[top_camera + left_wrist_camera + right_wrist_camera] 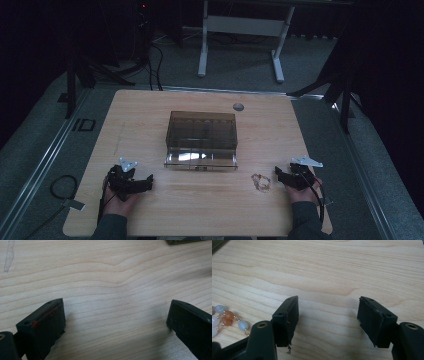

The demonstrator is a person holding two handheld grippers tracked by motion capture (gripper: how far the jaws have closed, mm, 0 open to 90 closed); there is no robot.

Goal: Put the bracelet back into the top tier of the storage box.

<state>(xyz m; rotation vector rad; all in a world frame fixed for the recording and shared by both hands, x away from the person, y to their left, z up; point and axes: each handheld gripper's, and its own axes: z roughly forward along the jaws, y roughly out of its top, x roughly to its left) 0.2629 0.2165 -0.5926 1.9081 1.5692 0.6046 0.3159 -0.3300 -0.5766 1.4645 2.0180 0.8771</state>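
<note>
Left to right across the tabletop [150, 115], a pale wood surface seen from above.

At about 8 o'clock, your left hand [117, 202] holds the left tool [142, 184] low over the wood near the front edge, its grey three-cornered plate [128, 164] on top. In the left gripper view its two black jaws stand wide apart with bare wood grain between them: the left tool [115, 320] is released and grips nothing. A corner of the box shows at the top edge of that view, toward 1 o'clock.

At the centre, slightly toward 12 o'clock, stands a smoky translucent plastic box [201, 131] with a clear drawer-like front [201, 160] facing you. Its contents cannot be made out. A small round grey grommet [238, 106] sits in the wood beyond it, toward 1 o'clock.

At about 5 o'clock lies a small beaded bracelet [260, 182], coiled on the wood between the box and your right hand, just beside the right tool. In the right gripper view the bracelet [227, 318] shows pale and orange beads on fine links, lying outside the jaws at 9 o'clock and apart from them.

At about 4 o'clock, your right hand [301, 192] holds the right tool [281, 176], also topped by a grey plate [307, 160]. The right tool [328, 315] has its jaws spread with only wood between: released, empty.
</note>
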